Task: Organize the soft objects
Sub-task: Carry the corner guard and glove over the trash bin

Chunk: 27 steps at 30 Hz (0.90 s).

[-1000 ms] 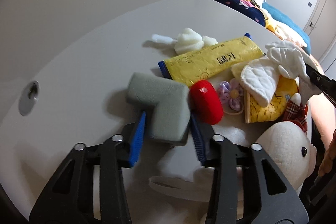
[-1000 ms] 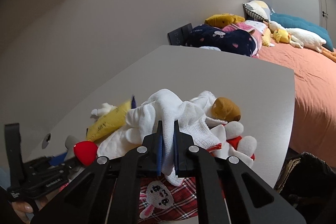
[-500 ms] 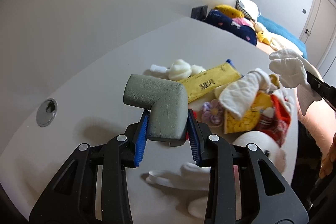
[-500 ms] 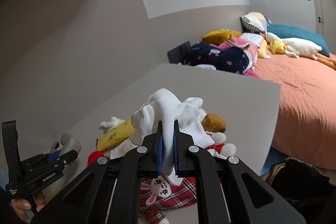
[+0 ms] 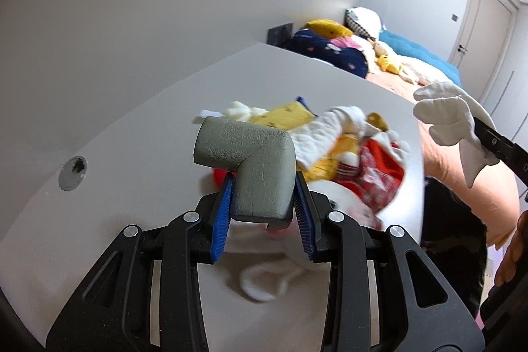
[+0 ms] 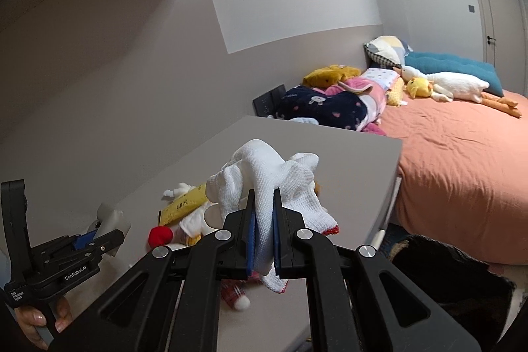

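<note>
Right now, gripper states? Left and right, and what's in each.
Left gripper: closed on the grey foam corner guard, held above the table.
Right gripper: closed on the white knit glove, also lifted.

Bare grey table (image 5: 138, 134) along the wall side and far end; heap of soft toys (image 5: 346, 154) crowds its near right part, beside the bed (image 6: 462, 154).

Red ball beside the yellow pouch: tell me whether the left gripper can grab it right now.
Probably not: the left gripper is shut on the grey foam corner, so its jaws are full; the red ball lies uncovered.
</note>
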Available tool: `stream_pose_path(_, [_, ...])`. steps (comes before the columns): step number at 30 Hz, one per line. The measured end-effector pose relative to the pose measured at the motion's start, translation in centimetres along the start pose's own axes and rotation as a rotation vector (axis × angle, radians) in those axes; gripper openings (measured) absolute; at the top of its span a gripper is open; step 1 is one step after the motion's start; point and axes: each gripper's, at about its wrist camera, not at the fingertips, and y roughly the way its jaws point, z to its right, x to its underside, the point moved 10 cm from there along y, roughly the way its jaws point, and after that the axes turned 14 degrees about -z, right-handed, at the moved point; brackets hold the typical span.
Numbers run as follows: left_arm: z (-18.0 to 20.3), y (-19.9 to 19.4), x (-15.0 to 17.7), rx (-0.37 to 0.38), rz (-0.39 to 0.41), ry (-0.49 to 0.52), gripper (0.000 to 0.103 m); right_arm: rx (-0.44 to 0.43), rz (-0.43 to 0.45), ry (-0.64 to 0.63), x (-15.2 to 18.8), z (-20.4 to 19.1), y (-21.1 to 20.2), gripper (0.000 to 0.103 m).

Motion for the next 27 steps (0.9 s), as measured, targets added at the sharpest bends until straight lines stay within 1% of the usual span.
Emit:
stream_pose_path(11, [6.3, -1.5, 2.3, 0.057, 0.009, 0.083, 0.035, 0.057, 0.023, 0.030, 3.3, 3.3, -4.4, 0.009])
stream_pose_path(18, [10.6, -1.6, 3.6, 0.083, 0.003, 0.144, 0.035, 0.096, 0.036, 0.057, 5.1, 6.2, -6.7, 0.009])
stream_pose_path(27, [14.7, -1.3, 4.6, 0.121, -0.001, 0.191, 0.035, 0.131, 0.048, 0.096, 6.9, 9.5, -8.8, 0.009])
